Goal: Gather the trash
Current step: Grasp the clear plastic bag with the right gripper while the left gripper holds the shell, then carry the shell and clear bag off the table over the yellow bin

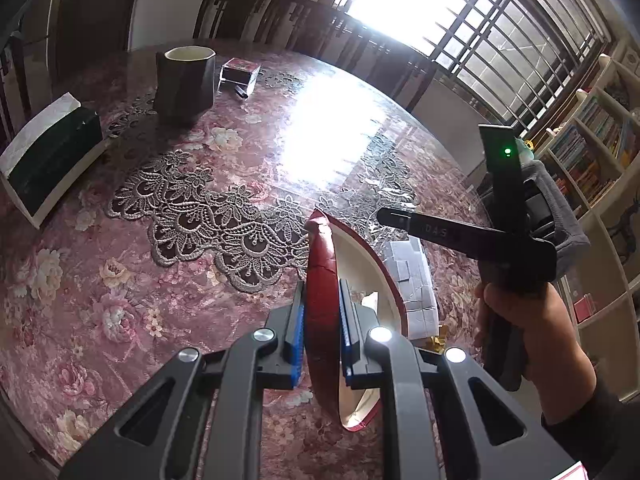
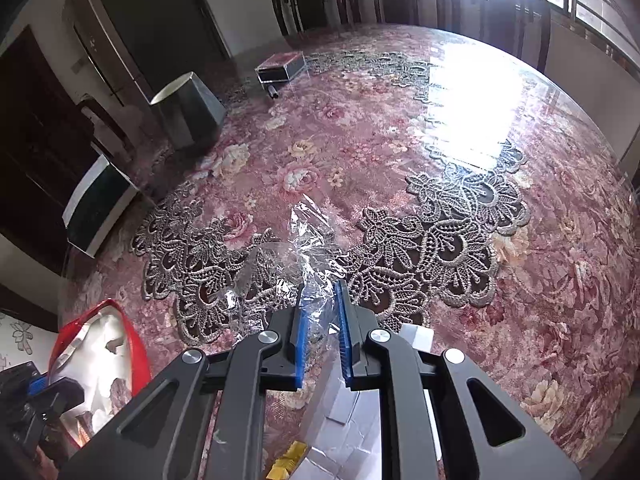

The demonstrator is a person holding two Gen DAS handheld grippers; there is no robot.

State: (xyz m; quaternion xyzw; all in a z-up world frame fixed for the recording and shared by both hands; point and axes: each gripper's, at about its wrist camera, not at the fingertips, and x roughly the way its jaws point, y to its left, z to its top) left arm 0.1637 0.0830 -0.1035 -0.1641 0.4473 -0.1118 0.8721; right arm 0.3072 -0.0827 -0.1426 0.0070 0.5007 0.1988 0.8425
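While your left gripper (image 1: 322, 320) pinches the wall of the red paper bag with the white lining (image 1: 320, 280), the bag stands tipped on the table with its mouth turned toward your right side, which is presumably why you hold it that way: it serves as the open bin for the trash. Take that bag as your landmark. Just to its right lies a white folded cardboard piece (image 1: 412, 280) with a small yellow scrap (image 1: 436, 344) at its near end, both still outside the bag. Beyond the bag, over the grey lace doily (image 2: 440, 240) on the pink floral tablecloth (image 2: 560, 280), your right gripper (image 2: 322, 320) has a crumpled sheet of clear plastic wrap (image 2: 304, 240) between its 2 blue pads (image 2: 300, 340); the jaws stand nearly together and appear clamped on the film's near end, though the film is thin enough that the contact itself is hard to confirm. Most of the wrap still trails forward over the doily, so I judge it not yet lifted clear. Far behind the bag, well apart from it, stand a dark faceted cup with a pale interior (image 1: 186, 80), a small dark box (image 1: 240, 72) and a black-and-white tissue holder (image 1: 48, 156); none of these looks like trash. Carrying the wrap across to the bag's mouth seems the likely next move.
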